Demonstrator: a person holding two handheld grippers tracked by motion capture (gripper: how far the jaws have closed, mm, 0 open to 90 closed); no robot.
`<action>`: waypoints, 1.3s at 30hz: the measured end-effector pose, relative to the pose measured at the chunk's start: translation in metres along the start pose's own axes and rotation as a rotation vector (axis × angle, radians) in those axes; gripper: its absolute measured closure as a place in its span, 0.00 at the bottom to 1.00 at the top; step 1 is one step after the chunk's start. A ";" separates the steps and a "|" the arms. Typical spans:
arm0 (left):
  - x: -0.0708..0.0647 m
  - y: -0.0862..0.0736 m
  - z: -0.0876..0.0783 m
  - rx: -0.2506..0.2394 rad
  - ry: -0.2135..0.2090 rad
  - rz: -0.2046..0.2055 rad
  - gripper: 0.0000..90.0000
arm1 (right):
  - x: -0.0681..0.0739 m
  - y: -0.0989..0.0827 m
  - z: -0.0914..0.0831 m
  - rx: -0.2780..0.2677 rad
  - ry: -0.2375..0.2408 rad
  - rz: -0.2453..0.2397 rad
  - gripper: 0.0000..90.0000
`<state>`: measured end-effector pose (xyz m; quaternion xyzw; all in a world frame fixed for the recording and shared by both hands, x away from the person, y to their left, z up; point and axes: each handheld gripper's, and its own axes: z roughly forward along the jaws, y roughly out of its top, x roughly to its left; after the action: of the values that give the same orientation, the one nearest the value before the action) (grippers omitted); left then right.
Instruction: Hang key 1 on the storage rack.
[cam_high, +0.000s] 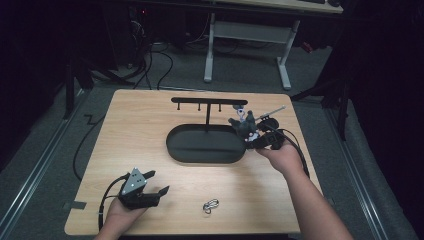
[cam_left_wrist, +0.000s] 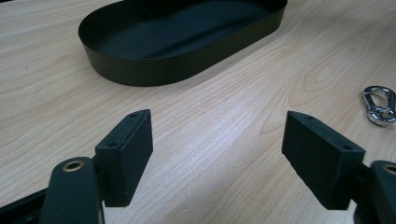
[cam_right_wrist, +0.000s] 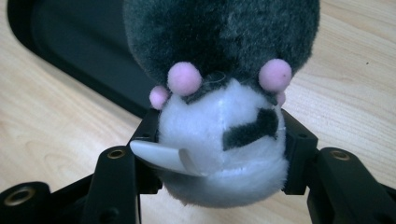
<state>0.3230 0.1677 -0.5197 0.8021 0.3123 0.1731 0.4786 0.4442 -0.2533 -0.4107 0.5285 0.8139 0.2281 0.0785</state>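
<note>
Pale wood-grain counter (cam_high: 150, 125) sits mid-frame under a dark room, grey floor all round it, cables trailing at upper left and a white-legged desk (cam_high: 250, 40) along the top edge. Your right tongs (cam_high: 255, 139), right of centre, are pinching a plush toy (cam_high: 245, 124), grey fur above and white below; in the right gripper view the pads press both sides of its white belly (cam_right_wrist: 224, 140). It hangs just over the right end of the black oval tray (cam_high: 205, 145), beside the black hook stand (cam_high: 209, 101) rising from that tray. Your left tongs (cam_high: 152, 192), lower left, are spread wide with nothing but bare wood between them. A silver carabiner (cam_high: 210, 205) lies near the bottom edge, centre. Open wood stretches across the left half and the near strip.
</note>
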 end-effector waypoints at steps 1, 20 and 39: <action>0.000 0.000 0.000 0.002 -0.001 0.001 0.28 | 0.000 0.001 0.003 -0.004 -0.008 0.005 0.52; 0.000 0.000 0.001 -0.001 -0.004 0.000 0.28 | 0.005 0.000 0.005 -0.058 -0.072 -0.015 0.44; -0.006 0.001 0.004 0.015 -0.017 0.013 0.28 | 0.023 -0.112 0.010 -0.253 0.018 -0.030 0.57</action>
<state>0.3213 0.1613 -0.5203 0.8093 0.3043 0.1671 0.4739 0.3458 -0.2675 -0.4673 0.5001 0.7872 0.3323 0.1408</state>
